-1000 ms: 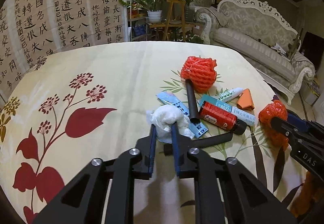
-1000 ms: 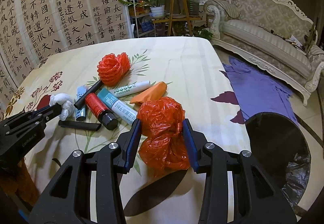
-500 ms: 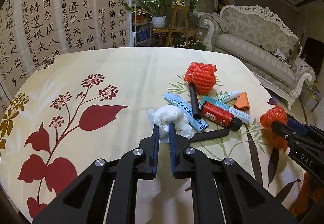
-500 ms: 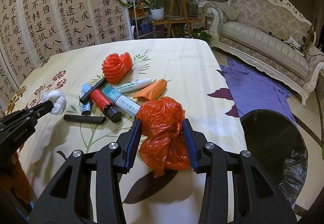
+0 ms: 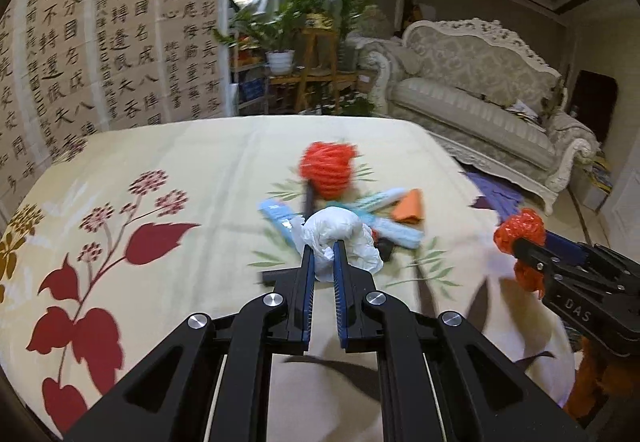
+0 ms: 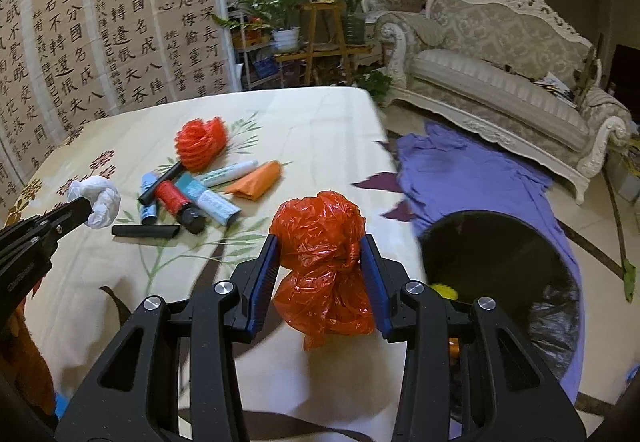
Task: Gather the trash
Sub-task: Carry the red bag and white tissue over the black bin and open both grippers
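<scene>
Left wrist view. The left gripper (image 5: 324, 248) was clamped on a white wad (image 5: 340, 238), held above the table (image 5: 200, 162); its narrow pinch on loose material could let the wad slip free in transit. The remaining litter (image 5: 360, 202) lay just beyond, blurred.

Right wrist view. The right gripper (image 6: 320, 254) was clamped on a red bag (image 6: 324, 254) between its 2 fingers, near the table edge. The bin (image 6: 500, 262) stood on the floor to the right, below; releasing early would drop the bag short of the rim.
</scene>
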Available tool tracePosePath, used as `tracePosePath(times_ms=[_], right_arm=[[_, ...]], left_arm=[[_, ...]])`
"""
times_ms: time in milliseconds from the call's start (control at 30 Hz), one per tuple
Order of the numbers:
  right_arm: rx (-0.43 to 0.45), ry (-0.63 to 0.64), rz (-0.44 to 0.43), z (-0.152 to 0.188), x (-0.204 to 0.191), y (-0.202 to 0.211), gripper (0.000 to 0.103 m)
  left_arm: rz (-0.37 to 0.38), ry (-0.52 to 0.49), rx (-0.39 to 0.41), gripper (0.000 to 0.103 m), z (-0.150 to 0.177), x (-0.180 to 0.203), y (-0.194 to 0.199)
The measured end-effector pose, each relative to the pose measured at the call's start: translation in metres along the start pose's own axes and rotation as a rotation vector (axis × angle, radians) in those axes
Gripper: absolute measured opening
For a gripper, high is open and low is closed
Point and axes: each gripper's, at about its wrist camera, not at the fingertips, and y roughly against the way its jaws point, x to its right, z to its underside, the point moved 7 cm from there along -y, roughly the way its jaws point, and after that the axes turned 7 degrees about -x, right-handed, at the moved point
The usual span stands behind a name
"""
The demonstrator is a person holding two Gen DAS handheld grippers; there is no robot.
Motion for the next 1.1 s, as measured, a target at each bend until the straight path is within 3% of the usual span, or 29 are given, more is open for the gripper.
tracePosePath(times_ms=[533,767,1100], right_arm=[[0.042,-0.155,0.195,0.023,0.113,0.038,0.040],[0.050,-0.201,0.217,0.028,0.146,0.036,0.040],[0.052,-0.243,0.219,0.030,0.178,0.027,0.040]], left_arm=[[0.212,-0.193,0.040,0.010,-0.010,0.145,-0.004],[0.242,-0.259,0.020,0.010,-0.008,0.195,-0.021],[0.233,-0.320,0.001,0.010,-0.007,0.235,-0.043]])
